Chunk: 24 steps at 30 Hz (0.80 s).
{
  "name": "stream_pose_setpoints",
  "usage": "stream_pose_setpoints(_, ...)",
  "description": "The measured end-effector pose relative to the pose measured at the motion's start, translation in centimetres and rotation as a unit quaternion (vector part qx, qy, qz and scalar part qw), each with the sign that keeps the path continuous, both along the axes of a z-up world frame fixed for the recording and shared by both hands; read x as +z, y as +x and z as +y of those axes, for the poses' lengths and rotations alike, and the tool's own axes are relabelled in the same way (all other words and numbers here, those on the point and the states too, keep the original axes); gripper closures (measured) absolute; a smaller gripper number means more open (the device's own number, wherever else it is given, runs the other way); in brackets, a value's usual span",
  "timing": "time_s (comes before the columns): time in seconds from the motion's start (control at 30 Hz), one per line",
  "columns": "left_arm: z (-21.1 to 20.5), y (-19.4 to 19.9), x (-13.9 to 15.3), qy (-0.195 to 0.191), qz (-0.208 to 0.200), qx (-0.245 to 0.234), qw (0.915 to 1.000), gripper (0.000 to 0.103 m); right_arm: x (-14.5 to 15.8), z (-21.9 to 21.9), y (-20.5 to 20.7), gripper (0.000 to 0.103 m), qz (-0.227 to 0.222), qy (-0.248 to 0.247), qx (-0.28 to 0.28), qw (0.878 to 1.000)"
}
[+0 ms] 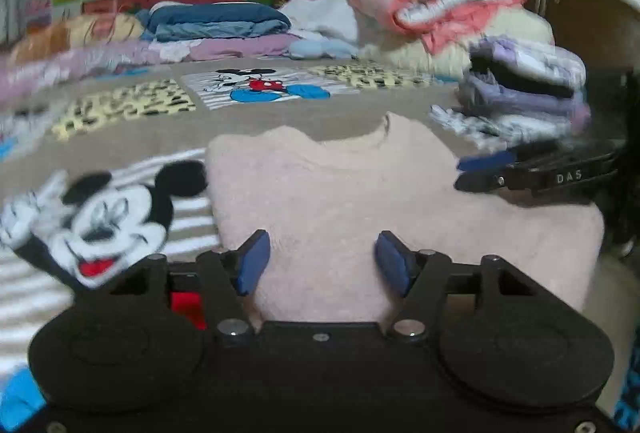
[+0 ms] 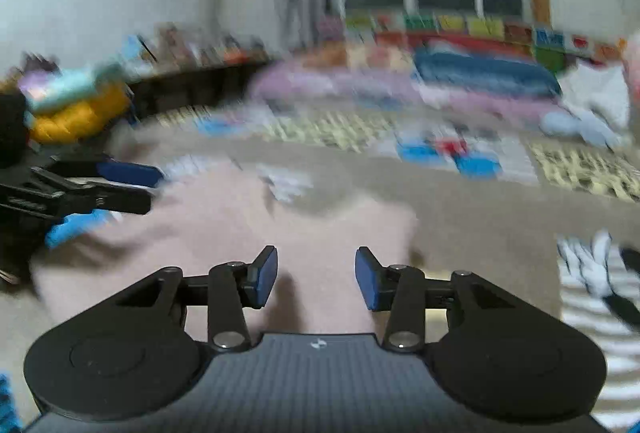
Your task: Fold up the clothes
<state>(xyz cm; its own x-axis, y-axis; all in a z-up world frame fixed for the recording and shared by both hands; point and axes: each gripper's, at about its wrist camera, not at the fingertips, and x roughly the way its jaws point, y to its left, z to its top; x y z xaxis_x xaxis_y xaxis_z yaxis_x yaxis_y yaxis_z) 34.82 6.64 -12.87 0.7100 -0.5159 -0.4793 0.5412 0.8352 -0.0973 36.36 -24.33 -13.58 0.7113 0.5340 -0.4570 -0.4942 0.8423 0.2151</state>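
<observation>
A pale pink fleece top (image 1: 344, 193) lies folded flat on the Mickey Mouse blanket (image 1: 100, 221), neckline at its far edge. My left gripper (image 1: 320, 263) is open and empty just above the top's near edge. My right gripper (image 2: 316, 279) is open and empty over the same pink top (image 2: 248, 225). The right gripper also shows at the right of the left wrist view (image 1: 464, 173), over the top's right side. The left gripper shows at the left of the right wrist view (image 2: 100, 193). The right wrist view is motion-blurred.
A stack of folded purple and white clothes (image 1: 524, 93) sits right of the top. Pink and cream blankets (image 1: 440, 1) and blue bedding (image 1: 216, 21) are piled at the back. A yellow and teal bundle (image 2: 76, 105) lies at the far left by the wall.
</observation>
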Motion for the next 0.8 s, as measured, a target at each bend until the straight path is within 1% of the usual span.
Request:
stream_pose_setpoints(0.03, 0.2, 0.3, 0.2, -0.003, 0.011, 0.003, 0.9999, 0.041, -0.2, -0.1, 0.5, 0.058, 0.003, 0.002, -0.004, 1.000)
stream_pose_setpoints(0.07, 0.1, 0.2, 0.4, 0.002, 0.012, 0.006, 0.9999, 0.041, -0.4, -0.3, 0.9, 0.058, 0.007, 0.005, -0.007, 1.000)
stream_pose_setpoints(0.17, -0.1, -0.9, 0.5, 0.013, -0.013, 0.013, 0.9997, 0.041, -0.4, -0.9, 1.0, 0.058, 0.020, 0.012, -0.009, 1.000)
stream_pose_setpoints(0.27, -0.1, -2.4, 1.7, 0.020, -0.042, 0.018, 0.9988, 0.043, -0.1, -0.5, -0.1, 0.058, -0.008, -0.003, -0.016, 1.000)
stream_pose_setpoints(0.33, -0.2, -3.7, 2.7, 0.023, -0.055, -0.004, 0.9982, 0.043, 0.8, -0.7, -1.5, 0.056, -0.032, -0.006, -0.026, 0.999)
stream_pose_setpoints(0.4, -0.6, -5.2, 3.2, 0.033, -0.069, -0.029, 0.9966, 0.043, 2.1, -0.8, -3.0, 0.056, -0.052, -0.005, -0.012, 0.999)
stream_pose_setpoints(0.43, -0.7, -5.7, 3.2, 0.035, -0.071, -0.038, 0.9961, 0.043, 2.6, -0.6, -4.0, 0.056, -0.064, -0.012, -0.002, 0.998)
stream_pose_setpoints(0.47, -0.6, -5.8, 2.9, 0.031, -0.062, -0.045, 0.9965, 0.043, 3.0, -0.2, -5.0, 0.056, -0.074, -0.022, 0.012, 0.997)
stream_pose_setpoints(0.5, -0.5, -5.9, 2.6, 0.027, -0.052, -0.052, 0.9969, 0.043, 3.3, 0.2, -6.0, 0.056, -0.084, -0.032, 0.025, 0.996)
stream_pose_setpoints(0.53, -0.6, -5.7, 1.8, 0.033, -0.033, -0.049, 0.9977, 0.043, 3.4, 0.6, -6.8, 0.056, -0.089, -0.041, 0.039, 0.994)
stream_pose_setpoints(0.57, -0.7, -5.4, 0.8, 0.047, -0.024, -0.040, 0.9978, 0.041, 3.2, 1.1, -7.5, 0.055, -0.088, -0.048, 0.055, 0.993)
stream_pose_setpoints(0.6, -0.4, -5.4, 0.2, 0.036, -0.026, -0.038, 0.9983, 0.040, 2.7, 1.6, -7.9, 0.053, -0.081, -0.059, 0.067, 0.993)
stream_pose_setpoints(0.63, -0.2, -5.2, 0.2, 0.030, -0.020, -0.035, 0.9987, 0.039, 1.9, 2.0, -7.7, 0.053, -0.064, -0.070, 0.070, 0.993)
stream_pose_setpoints(0.67, 0.0, -4.9, 0.3, 0.024, -0.014, -0.032, 0.9991, 0.038, 1.1, 2.1, -7.3, 0.051, -0.048, -0.066, 0.066, 0.994)
stream_pose_setpoints(0.73, -0.4, -5.4, 0.1, 0.031, -0.024, -0.028, 0.9988, 0.038, 0.4, 1.5, -6.4, 0.051, -0.033, -0.038, 0.058, 0.997)
stream_pose_setpoints(0.8, -0.4, -5.8, 0.2, 0.028, -0.023, -0.019, 0.9992, 0.038, 0.6, 1.5, -6.7, 0.051, -0.030, -0.042, 0.054, 0.997)
